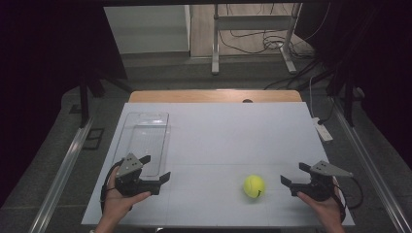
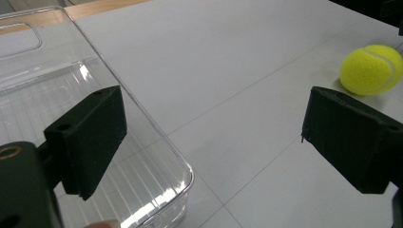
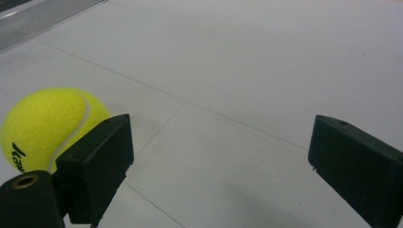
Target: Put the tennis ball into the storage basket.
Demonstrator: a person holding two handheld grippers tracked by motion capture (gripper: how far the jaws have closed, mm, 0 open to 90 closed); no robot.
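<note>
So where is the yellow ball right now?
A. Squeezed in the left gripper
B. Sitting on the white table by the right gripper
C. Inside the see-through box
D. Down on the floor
B: the tennis ball rests on the white table, just beside the open right gripper and apart from its jaws, far from the clear box near the left gripper.

Black letters "Ka" show on the tennis ball (image 3: 50, 128).

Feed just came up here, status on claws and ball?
Left claw open, beside clear tray. Right claw open, empty, near tennis ball. Ball loose on table. Nothing between.
</note>
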